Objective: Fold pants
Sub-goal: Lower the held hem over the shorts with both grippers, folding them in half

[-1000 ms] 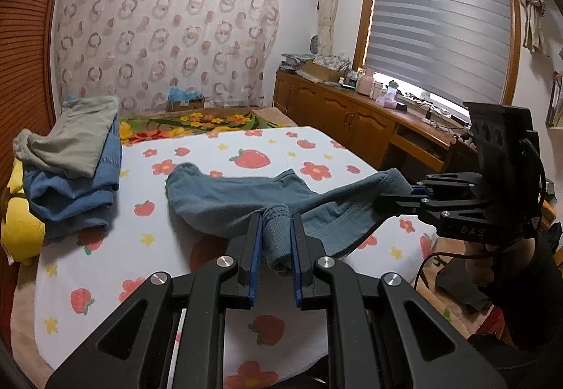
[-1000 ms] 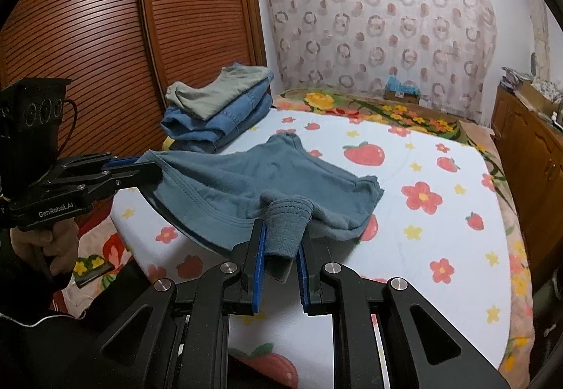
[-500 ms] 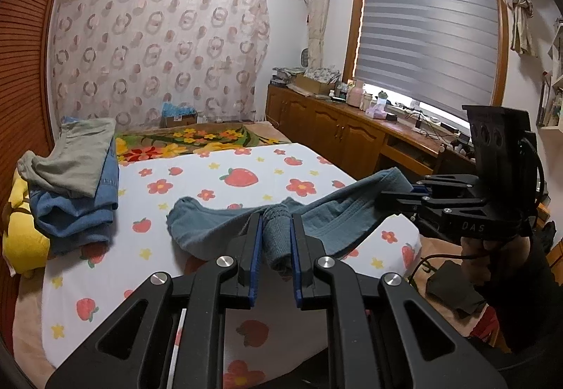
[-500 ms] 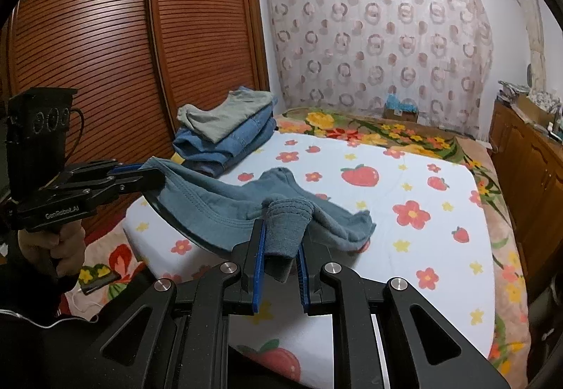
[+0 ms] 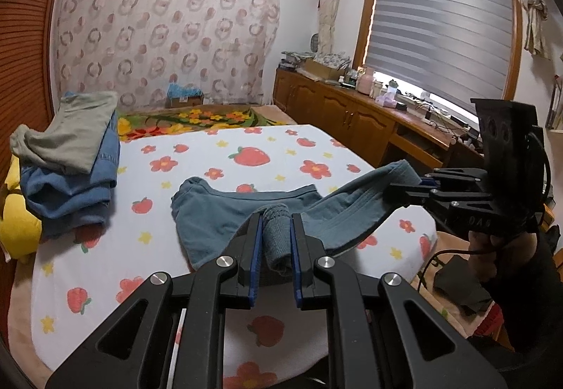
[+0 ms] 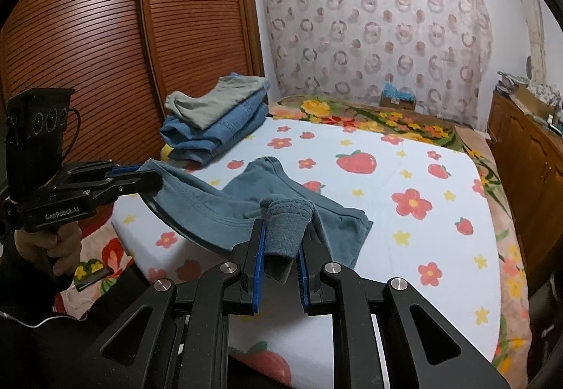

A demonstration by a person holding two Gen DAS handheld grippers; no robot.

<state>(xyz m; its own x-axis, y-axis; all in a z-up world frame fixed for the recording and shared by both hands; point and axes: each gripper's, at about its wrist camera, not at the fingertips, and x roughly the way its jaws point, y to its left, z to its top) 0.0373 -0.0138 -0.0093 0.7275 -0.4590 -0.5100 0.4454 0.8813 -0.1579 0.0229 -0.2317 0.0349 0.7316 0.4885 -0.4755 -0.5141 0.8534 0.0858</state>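
Grey-blue pants lie bunched on the bed's near part, also seen in the right wrist view. My left gripper is shut on one end of their ribbed waistband, held above the bed's near edge. My right gripper is shut on the other end. The waistband hangs stretched between the two grippers. The right gripper shows in the left wrist view, and the left gripper shows in the right wrist view.
The bed has a white sheet with strawberries and flowers. A stack of folded jeans and grey pants sits at its left side by a yellow pillow. A wooden cabinet runs along the right wall. A slatted wardrobe stands left.
Both grippers have pulled back toward the bed's near edge with the waistband. The pants have dragged nearer and bunched up, covering less of the bed.
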